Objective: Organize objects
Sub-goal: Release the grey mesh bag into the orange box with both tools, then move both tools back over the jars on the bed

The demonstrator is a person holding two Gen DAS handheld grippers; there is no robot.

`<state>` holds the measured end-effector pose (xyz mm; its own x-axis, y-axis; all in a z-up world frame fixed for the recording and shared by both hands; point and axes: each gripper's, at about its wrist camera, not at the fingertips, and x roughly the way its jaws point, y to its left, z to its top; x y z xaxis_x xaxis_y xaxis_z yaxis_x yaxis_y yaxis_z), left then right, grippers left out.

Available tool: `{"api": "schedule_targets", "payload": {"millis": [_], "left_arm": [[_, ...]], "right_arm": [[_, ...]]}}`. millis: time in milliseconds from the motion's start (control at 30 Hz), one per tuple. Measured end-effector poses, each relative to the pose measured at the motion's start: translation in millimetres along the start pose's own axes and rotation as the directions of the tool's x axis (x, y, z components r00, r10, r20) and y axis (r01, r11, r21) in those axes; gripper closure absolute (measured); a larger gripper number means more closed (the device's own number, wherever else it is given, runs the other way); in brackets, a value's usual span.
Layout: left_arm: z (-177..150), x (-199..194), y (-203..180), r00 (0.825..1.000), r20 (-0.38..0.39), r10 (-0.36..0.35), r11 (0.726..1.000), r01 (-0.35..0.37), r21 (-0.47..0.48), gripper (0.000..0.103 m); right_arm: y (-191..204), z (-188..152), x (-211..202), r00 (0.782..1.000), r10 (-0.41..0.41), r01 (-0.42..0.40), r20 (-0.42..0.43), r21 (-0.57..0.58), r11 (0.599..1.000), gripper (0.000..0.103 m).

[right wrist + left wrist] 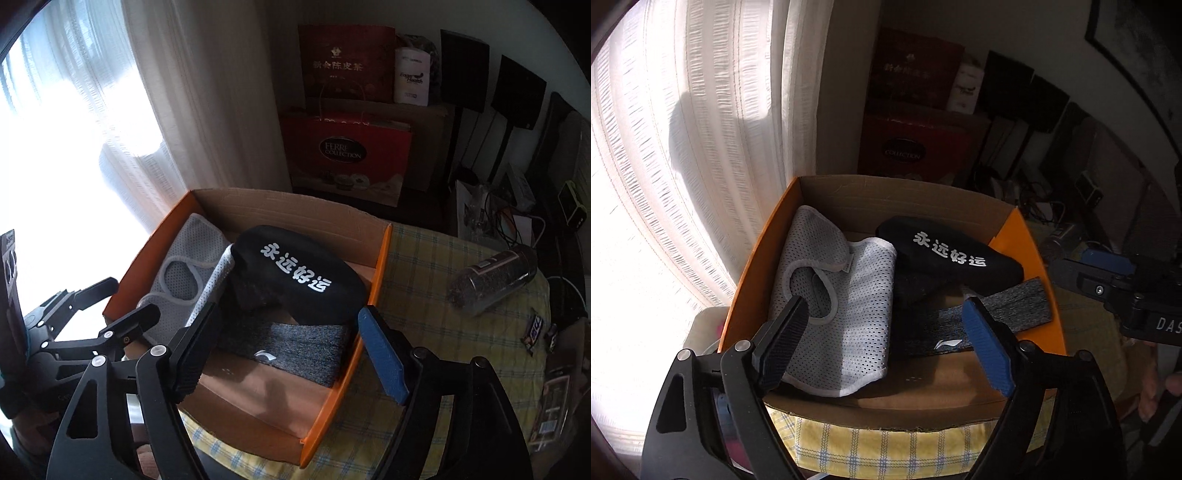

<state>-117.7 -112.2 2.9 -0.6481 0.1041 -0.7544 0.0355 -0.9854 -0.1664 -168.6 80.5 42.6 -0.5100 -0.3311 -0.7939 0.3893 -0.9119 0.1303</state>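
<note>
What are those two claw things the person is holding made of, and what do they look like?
Each claw, left claw and right claw, is a black forked frame with silver rivets. One finger has a black textured pad, the other a blue one. White lettering starting "DAS" marks the right claw's body.

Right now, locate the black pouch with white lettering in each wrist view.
Left wrist: black pouch lies right of centre, toward the far right corner of the orange box.
Right wrist: the pouch sits mid-picture, above the grey band.
Shared landmark: the white mesh vest beside it.
</note>
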Motion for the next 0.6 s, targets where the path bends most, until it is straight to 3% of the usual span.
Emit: {"api": "schedule_targets", "payload": {"millis": [67, 300, 600], "left_arm": [[1, -4, -9, 0.999, 0.023, -0.032, 0.999, 0.032, 0.001, 0.001], [3, -7, -46, 0.997, 0.032, -0.076, 0.996, 0.074, 0.050, 0.000], [-7, 0, -97, 0.992, -0.001, -0.123, 0.985, 0.122, 0.121, 0.000]], "right_arm": [[-15, -5, -11, 1.000, -0.011, 0.011, -0.001, 0.022, 1.000, 0.021], [-63, -26, -33, 0.999, -0.054, 0.053, 0.008, 0.085, 0.995, 0.002], [-120, -53, -59, 0.989, -0.145, 0.143, 0.005, 0.154, 0.978, 0.001]]}}
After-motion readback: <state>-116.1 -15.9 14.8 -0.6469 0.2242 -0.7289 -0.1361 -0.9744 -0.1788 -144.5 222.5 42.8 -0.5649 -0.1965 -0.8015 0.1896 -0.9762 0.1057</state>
